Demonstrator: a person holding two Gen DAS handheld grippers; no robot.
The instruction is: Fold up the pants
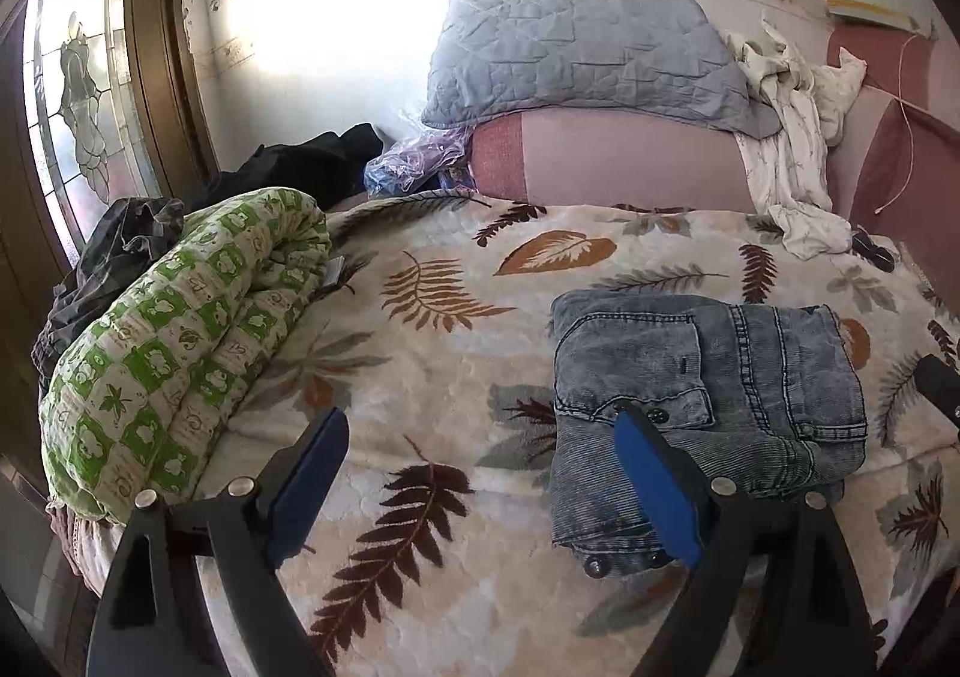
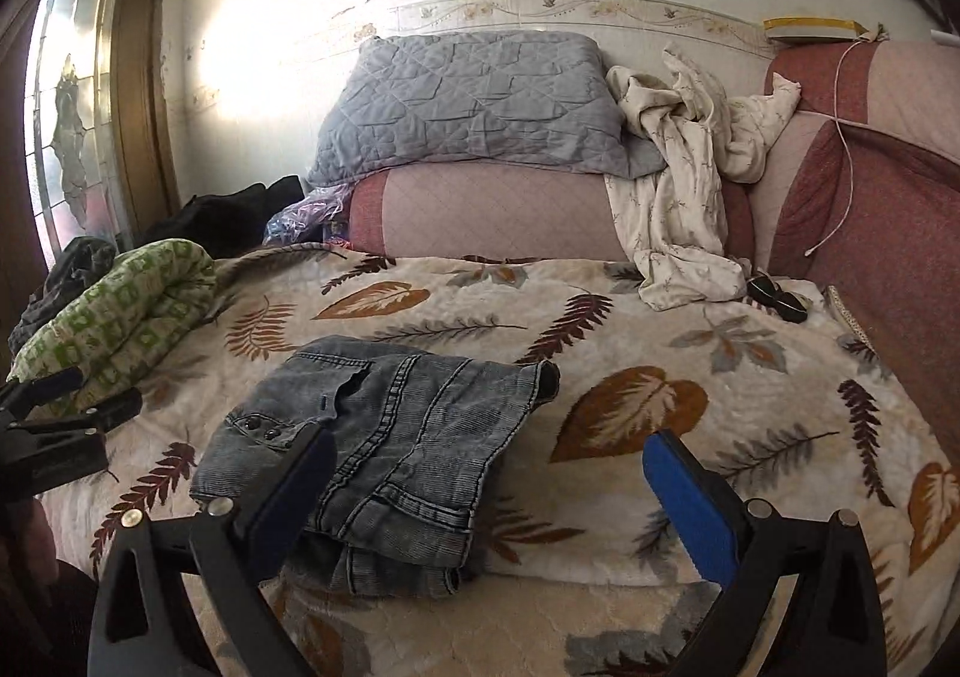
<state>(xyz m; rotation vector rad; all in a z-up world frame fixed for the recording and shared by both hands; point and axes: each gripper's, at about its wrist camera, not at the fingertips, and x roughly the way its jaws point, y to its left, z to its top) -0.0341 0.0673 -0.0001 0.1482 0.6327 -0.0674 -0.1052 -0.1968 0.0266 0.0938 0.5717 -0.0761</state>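
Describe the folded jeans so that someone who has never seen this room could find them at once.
Start at the bed with the leaf-print blanket. Near its front edge lie the jeans, a compact folded bundle. They are the only faded blue denim there, unlike the green checked quilt rolled alongside.

Daylight is admitted through the leaded glass door (image 1: 78, 107) at the left of both views. The wall (image 1: 312, 17) just right of that door is washed out by strong glare, most heavily in the left wrist view. Away from the door, softer light and faint shadows are seen. Straight lines are bowed by the fisheye, and the corners are vignetted black. Focus is held throughout; slight softness is noted at the edges.
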